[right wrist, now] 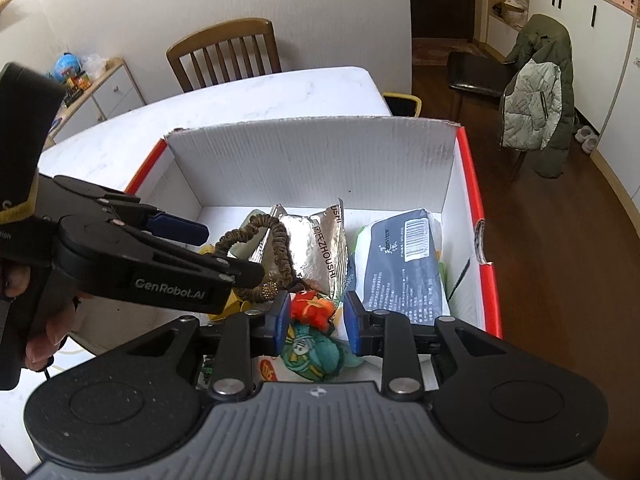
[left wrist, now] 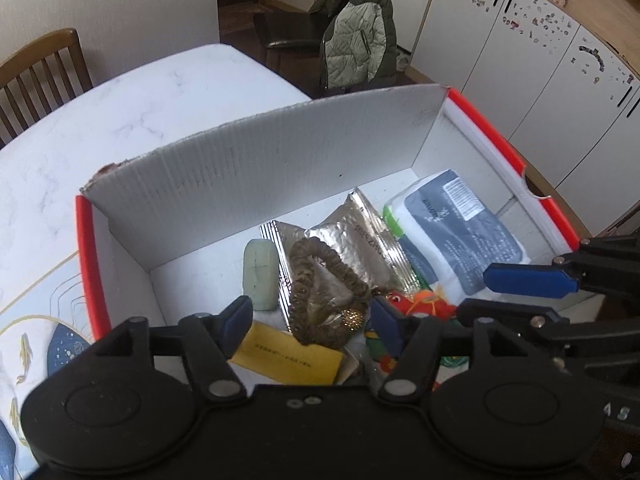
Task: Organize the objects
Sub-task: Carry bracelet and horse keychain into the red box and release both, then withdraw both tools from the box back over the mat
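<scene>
Box [right wrist: 312, 160] was ribbed corrugated cardboard, matt white inside, glossy red rim. Foil pouch [right wrist: 320, 244] was crinkled shiny silver. Scrunchie [left wrist: 320, 300] was ruched brown cloth with a glittery bead. Tissue pack [right wrist: 404, 264] was smooth glossy plastic wrap. Tabletop [left wrist: 140, 100] looked polished white marble. Chair [right wrist: 228, 52] was varnished wood.

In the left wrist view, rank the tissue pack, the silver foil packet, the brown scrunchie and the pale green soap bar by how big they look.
1. Tissue pack, largest.
2. Silver foil packet and brown scrunchie: too close to rank, since the scrunchie overlaps the packet and lies nearer the camera.
3. Pale green soap bar, smallest.
</scene>
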